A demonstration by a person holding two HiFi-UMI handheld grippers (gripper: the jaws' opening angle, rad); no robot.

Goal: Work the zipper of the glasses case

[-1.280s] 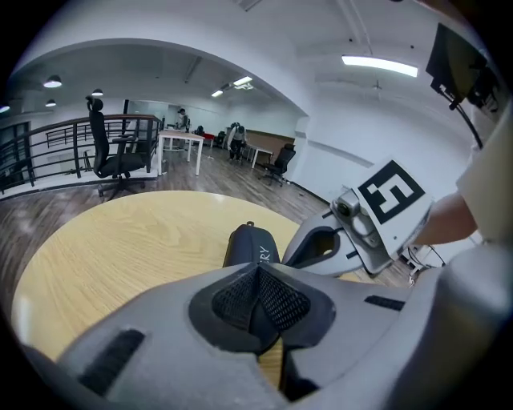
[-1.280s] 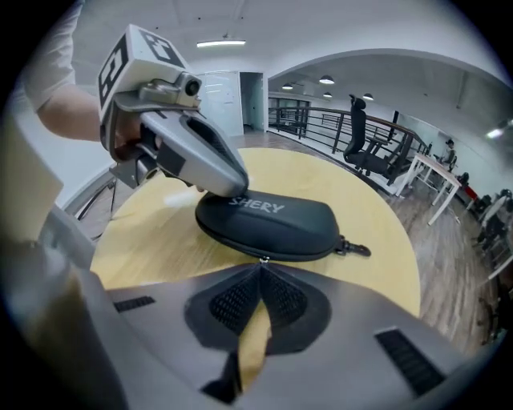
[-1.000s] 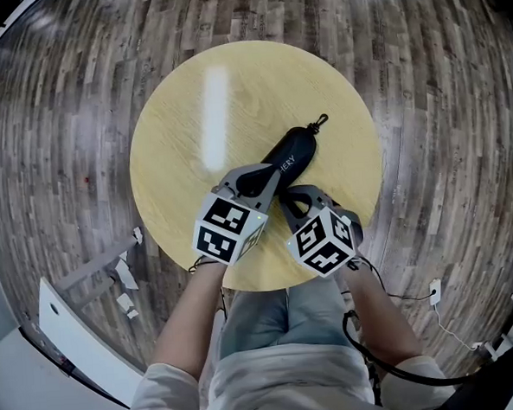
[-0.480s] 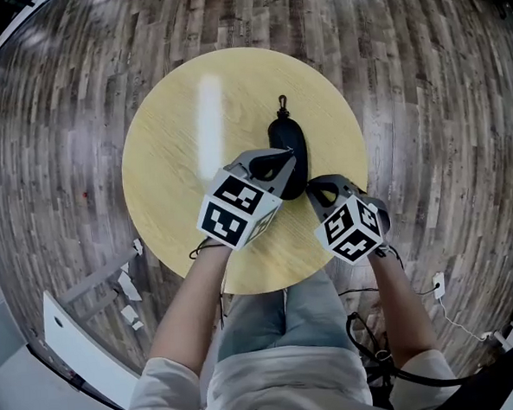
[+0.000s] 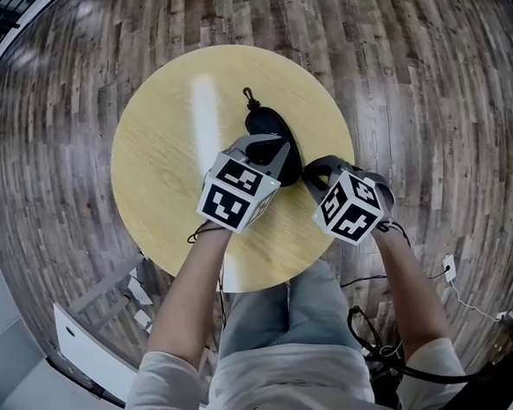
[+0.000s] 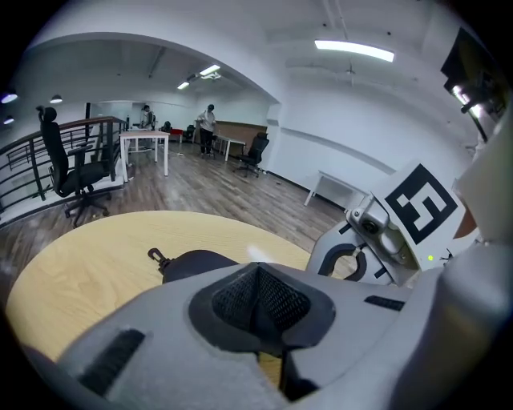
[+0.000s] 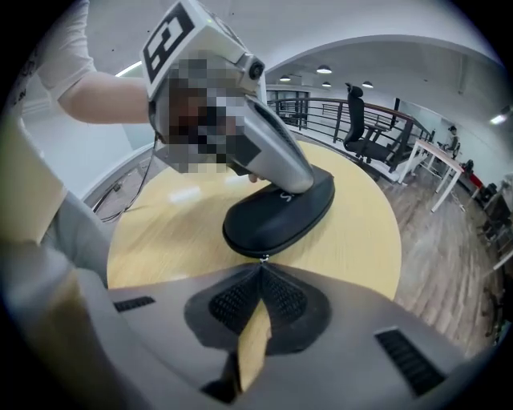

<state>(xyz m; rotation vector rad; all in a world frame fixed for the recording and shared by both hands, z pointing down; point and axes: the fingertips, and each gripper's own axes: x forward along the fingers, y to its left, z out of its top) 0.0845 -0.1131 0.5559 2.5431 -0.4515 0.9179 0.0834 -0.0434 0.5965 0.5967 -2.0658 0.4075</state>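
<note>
The black oval hard-shell glasses case point(image 7: 280, 212) lies near the middle of the round pale-wood worktop point(image 5: 167, 162). Its long axis runs straight ahead of the right hand-held gripper point(image 7: 260, 268), whose jaws are closed at the near end, apparently pinching the small metal zipper pull point(image 7: 262, 258). The left hand-held gripper point(image 6: 256, 272), closed and empty, rests on the case's top from the side.
</note>
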